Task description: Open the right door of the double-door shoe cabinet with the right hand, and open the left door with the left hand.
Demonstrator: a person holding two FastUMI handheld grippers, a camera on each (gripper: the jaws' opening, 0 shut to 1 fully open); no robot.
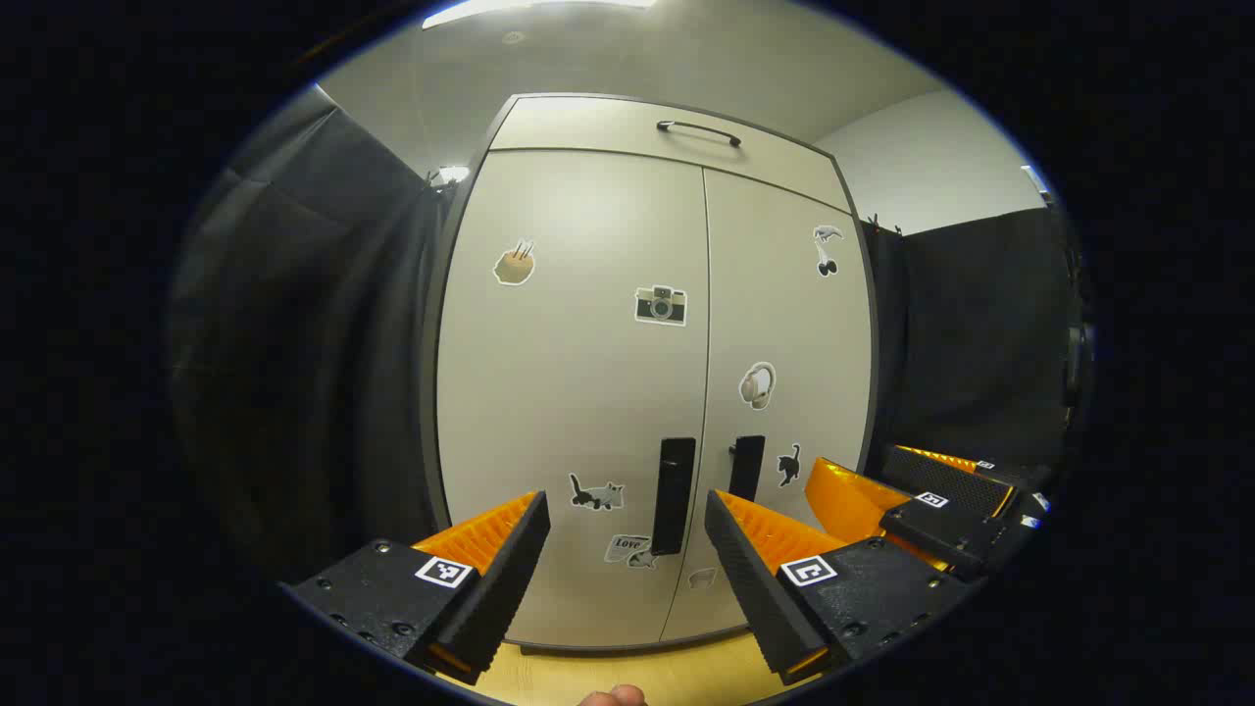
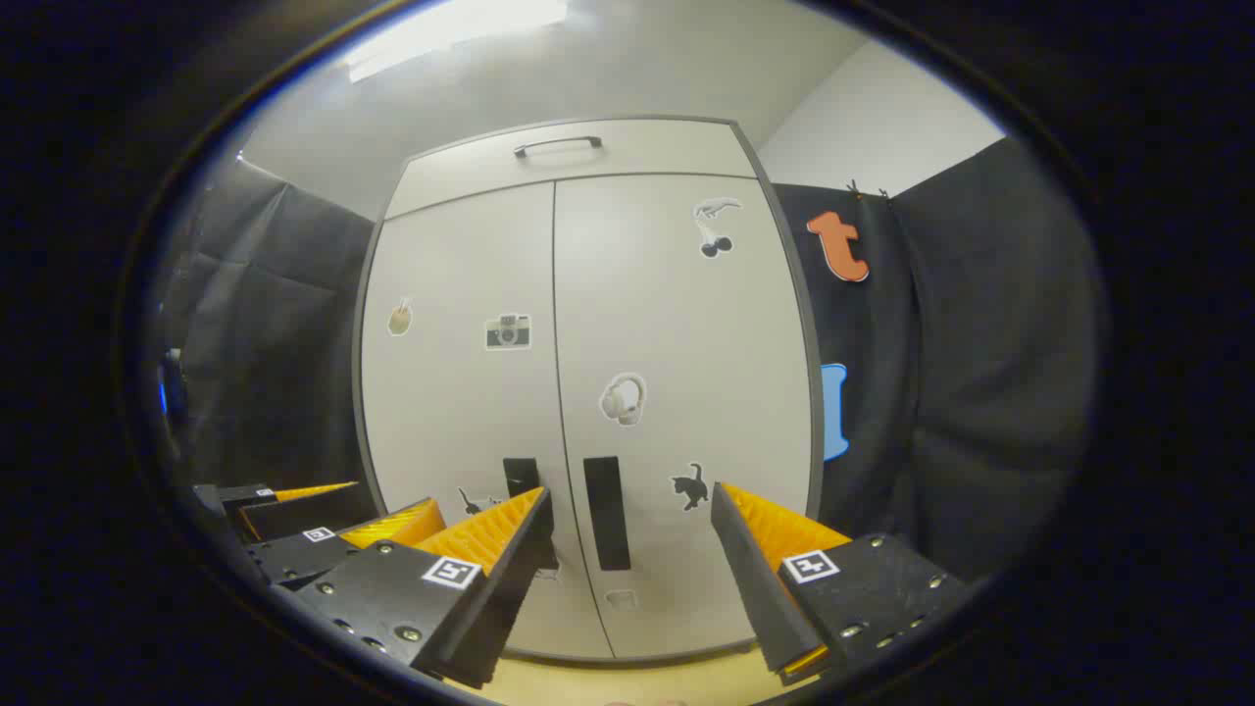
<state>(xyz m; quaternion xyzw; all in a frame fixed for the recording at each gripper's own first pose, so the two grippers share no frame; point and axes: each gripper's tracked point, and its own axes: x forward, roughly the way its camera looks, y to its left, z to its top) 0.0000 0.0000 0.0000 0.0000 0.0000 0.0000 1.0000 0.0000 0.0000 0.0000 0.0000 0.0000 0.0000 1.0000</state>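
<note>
Both doors closed. Right claw (image 2: 627, 549) and left claw (image 1: 627, 549) gape empty, each before its handle (image 2: 607, 512) (image 1: 675, 495). Narrow handles sit side by side; a drifting finger could catch the wrong one.

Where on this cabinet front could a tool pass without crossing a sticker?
Free: the wide bare panel of the left door between the camera sticker and the cat sticker. Crowded: around both black handles, where stickers and the open right tool gather.
</note>
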